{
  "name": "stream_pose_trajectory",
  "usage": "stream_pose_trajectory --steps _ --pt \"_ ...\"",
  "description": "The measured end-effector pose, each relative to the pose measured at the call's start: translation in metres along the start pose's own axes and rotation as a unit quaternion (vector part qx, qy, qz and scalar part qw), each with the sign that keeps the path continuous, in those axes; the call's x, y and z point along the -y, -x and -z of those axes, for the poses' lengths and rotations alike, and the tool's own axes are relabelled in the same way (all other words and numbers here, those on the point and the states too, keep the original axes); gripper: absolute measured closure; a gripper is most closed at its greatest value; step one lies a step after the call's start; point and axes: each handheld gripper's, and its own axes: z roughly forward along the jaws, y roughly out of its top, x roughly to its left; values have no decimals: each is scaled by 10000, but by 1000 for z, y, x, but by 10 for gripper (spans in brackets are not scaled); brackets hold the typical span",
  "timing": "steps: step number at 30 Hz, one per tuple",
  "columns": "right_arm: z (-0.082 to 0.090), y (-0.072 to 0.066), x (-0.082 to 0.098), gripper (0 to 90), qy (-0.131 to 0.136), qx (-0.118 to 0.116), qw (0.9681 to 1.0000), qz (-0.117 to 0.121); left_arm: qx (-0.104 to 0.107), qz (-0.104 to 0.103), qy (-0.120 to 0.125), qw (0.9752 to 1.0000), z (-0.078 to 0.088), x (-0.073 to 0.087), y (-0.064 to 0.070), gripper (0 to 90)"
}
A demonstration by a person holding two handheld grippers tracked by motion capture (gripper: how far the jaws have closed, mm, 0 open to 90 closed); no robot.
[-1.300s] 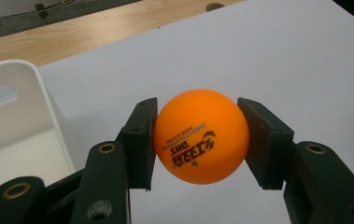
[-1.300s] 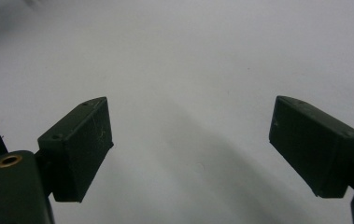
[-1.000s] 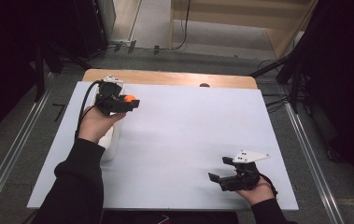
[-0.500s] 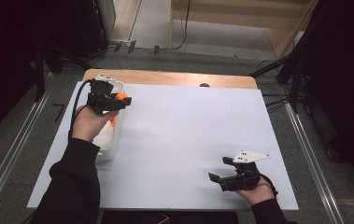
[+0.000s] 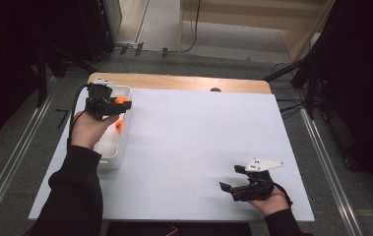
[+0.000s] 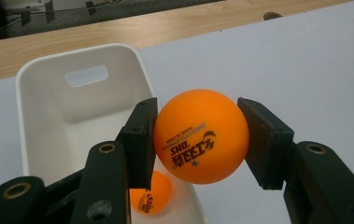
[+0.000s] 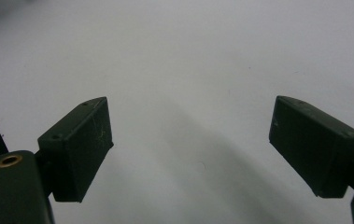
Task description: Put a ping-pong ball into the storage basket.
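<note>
Presently, my findings from the remote station are as follows.

Left gripper [image 5: 120, 102]: I see its jaws clamped on an orange ball [image 6: 201, 136], one pad pressing each side. The ball is gripped around its middle and lifted clear of everything beneath it.

Held ball, position: I place it above the near right rim of the white bin [image 6: 34, 74], roughly over the edge between the bin's inside and the table. Black printed lettering and a star face the left gripper view.

Second ball [image 6: 151, 192]: I note another orange ball lying on the bin's floor, below the held one, partly hidden by the jaw.

White bin: it stands at the left edge of the white table [image 5: 199, 142], its long side running away from me, with a handle slot in its far wall.

Right gripper [image 5: 232, 189]: I find its jaws spread wide with nothing between them, only bare table surface beneath. It sits at the near right of the table, well apart from the bin.
</note>
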Motion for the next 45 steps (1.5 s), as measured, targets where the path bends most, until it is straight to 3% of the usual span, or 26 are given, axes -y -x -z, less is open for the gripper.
stream_pose_trajectory --steps 7,14,32,45 --pt "0 0 0 119 1 -2 10000 8 -227 5 -49 9997 0 3 -4 506" --pt "1 0 0 119 1 2 10000 -12 -294 130 16 9995 5 7 -9 506" --pt "0 0 -1 119 21 -3 10000 -27 -252 244 82 9994 25 24 -16 506" --pt "0 0 -1 119 21 -2 10000 -36 -230 151 71 9996 31 37 -14 505"
